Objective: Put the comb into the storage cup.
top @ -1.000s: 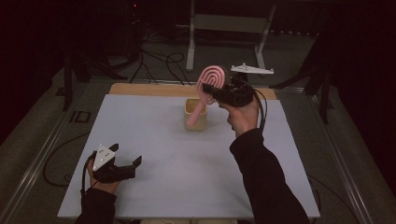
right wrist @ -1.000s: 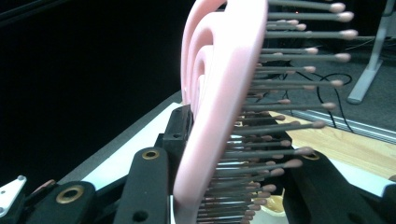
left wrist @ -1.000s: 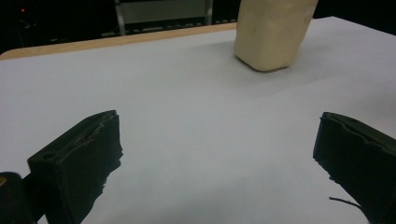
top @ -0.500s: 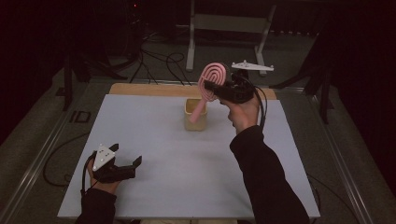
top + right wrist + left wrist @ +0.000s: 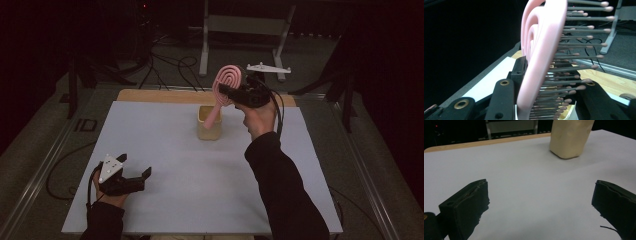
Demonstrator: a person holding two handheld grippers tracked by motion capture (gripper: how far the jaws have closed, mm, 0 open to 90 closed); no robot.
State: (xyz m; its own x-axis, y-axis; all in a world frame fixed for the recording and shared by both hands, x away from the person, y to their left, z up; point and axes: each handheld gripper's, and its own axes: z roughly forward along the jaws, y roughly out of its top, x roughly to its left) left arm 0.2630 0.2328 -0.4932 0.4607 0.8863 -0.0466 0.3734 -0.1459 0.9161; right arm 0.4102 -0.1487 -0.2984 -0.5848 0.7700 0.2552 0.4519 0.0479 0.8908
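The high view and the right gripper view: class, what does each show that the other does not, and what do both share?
The high view alone takes in the beige cup-shaped container, the left gripper resting open on the white table, and the person's dark sleeve. The right gripper view alone reveals the brush's thin round-tipped bristles between the jaws. Both share the pink oval hairbrush clamped in the right gripper.

dark room; white table (image 5: 165, 150), grey floor (image 5: 45, 145), metal stand (image 5: 245, 25), floor cables (image 5: 165, 65).
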